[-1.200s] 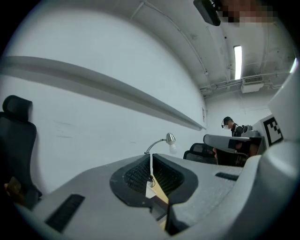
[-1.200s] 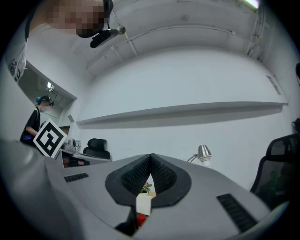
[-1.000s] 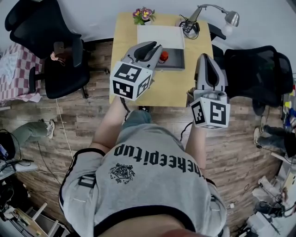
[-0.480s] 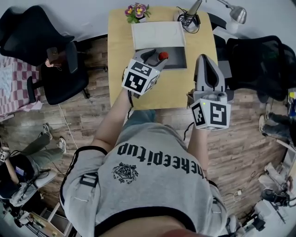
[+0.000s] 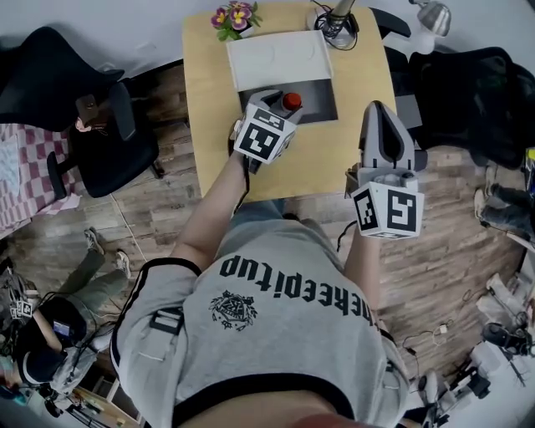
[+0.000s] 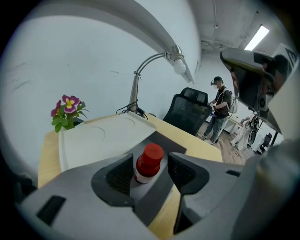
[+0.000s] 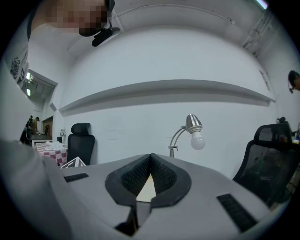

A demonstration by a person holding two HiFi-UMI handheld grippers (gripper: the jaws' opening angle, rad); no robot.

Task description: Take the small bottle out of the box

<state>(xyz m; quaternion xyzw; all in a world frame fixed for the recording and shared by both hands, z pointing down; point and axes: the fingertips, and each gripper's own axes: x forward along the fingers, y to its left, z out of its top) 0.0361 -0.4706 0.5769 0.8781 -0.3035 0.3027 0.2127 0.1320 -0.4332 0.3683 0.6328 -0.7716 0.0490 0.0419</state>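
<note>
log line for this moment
left gripper: opening, bottle between jaws, ungripped | bottle: in box | right gripper: shut, empty

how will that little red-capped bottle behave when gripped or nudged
The small bottle looks rigid, so it probably won't squash. It stands upright and narrow, so a nudge might tip it. Its round body would likely roll if it fell over in the box.

Bare tabletop (image 5: 322,159) before box (image 5: 322,106); white lid (image 5: 280,57) behind; lamp (image 5: 338,17), flowers (image 5: 232,17) at far edge.
</note>
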